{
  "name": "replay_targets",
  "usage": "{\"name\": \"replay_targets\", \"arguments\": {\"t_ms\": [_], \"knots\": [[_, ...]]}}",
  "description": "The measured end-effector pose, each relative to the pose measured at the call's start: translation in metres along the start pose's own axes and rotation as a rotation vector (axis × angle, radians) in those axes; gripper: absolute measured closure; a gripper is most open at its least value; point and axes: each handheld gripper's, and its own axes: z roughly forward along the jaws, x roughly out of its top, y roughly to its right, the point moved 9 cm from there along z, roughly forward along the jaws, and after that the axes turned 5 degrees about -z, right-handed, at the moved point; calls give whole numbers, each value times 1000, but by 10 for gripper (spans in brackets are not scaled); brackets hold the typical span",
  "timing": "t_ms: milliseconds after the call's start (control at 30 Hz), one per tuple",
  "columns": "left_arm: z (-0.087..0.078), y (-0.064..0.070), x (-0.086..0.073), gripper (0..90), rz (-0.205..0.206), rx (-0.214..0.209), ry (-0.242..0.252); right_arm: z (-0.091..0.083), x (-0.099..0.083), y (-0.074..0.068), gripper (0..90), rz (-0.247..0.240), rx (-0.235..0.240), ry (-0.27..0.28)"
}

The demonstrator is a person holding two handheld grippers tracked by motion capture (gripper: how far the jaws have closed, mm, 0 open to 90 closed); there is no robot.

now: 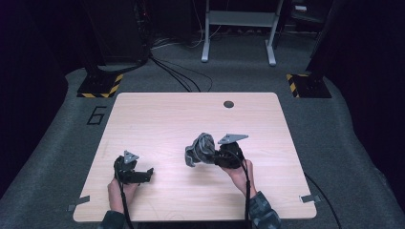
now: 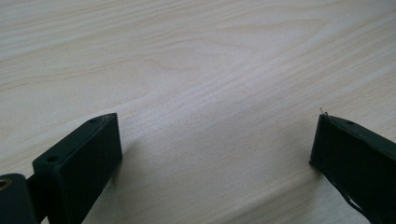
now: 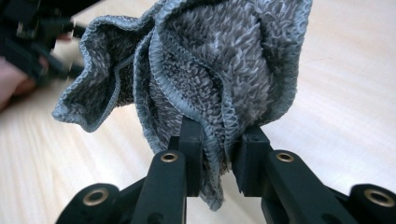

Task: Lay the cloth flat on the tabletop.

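Observation:
A crumpled grey towel [image 1: 200, 149] hangs bunched just above the wooden table [image 1: 167, 119], near its middle. My right gripper [image 1: 217, 157] is shut on the towel. In the right gripper view the two black jaws pinch folds of the grey towel [image 3: 210, 65], and the gripper's [image 3: 218, 161] jaws stand close together with cloth between them. My left gripper [image 1: 148, 172] rests low at the table's front left, pointing right, apart from the towel. Its own view shows the left gripper [image 2: 217, 140] open wide over bare wood, nothing between the jaws.
A dark round cable hole [image 1: 229, 104] sits near the table's far edge. Beyond the table lie grey carpet, black cables [image 1: 181, 76] and the legs of a white frame [image 1: 239, 28]. Yellow-black striped bases [image 1: 100, 86] stand at the far corners.

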Motion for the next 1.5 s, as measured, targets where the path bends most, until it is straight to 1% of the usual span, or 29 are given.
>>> {"name": "replay_targets", "arguments": {"t_ms": [33,167,200,233,300,367,400,433,500,600,633,667,700,733,800,933,1000,1067,1167,1200,1267,1300,1367,1433,1467,1500], "knots": [[0,0,0,20,1,1,-1,0,-6,-3,754,-6,1,-12],[0,0,0,20,2,1,-1,6,-30,-15,749,12,29,-60],[0,0,0,20,2,1,-1,9,-36,-17,746,9,32,-75],[0,0,0,20,2,1,-1,12,-42,-19,742,16,35,-89],[0,0,0,21,3,1,-1,17,-51,-20,721,11,38,-109],[0,0,0,21,1,2,-1,19,-56,-20,641,17,39,-120],[0,0,0,21,0,2,-1,19,-56,-20,603,22,40,-118],[0,0,0,21,0,3,-1,19,-56,-20,568,14,41,-112],[-1,0,0,22,2,2,-5,16,-56,-20,504,29,35,-113],[-2,1,0,34,8,-6,-11,10,-54,-19,429,6,32,-94],[-3,3,1,34,-1,-11,-6,7,-54,-18,414,-1,27,-92],[-5,6,3,32,-5,-28,2,4,-53,-18,412,4,21,-87],[-8,10,5,32,-8,-45,-1,2,-52,-16,407,-3,15,-80],[-10,14,8,32,-7,-51,6,-1,-52,-16,408,3,12,-79],[-16,24,16,30,13,-72,22,-6,-50,-13,410,-3,-4,-72],[-25,48,30,35,50,-129,39,-15,-48,-8,425,0,-31,-55],[-29,59,36,40,74,-158,35,-18,-46,-5,438,0,-44,-50],[-31,68,42,42,97,-180,41,-21,-46,-1,452,11,-60,-46],[-35,81,52,45,113,-213,51,-24,-44,5,474,21,-77,-38],[-36,86,55,45,117,-224,50,-25,-43,7,479,17,-79,-34],[-37,95,60,45,139,-236,52,-27,-42,9,485,27,-86,-27],[-37,100,63,46,148,-240,55,-27,-41,10,491,32,-82,-19],[-37,109,68,48,176,-246,54,-28,-40,11,495,36,-90,-17],[-38,119,72,50,200,-258,56,-29,-38,11,504,32,-93,-9],[-38,124,74,51,204,-271,52,-29,-37,12,507,28,-92,-8],[-37,128,76,49,217,-266,55,-29,-36,11,511,32,-97,-7]]}}
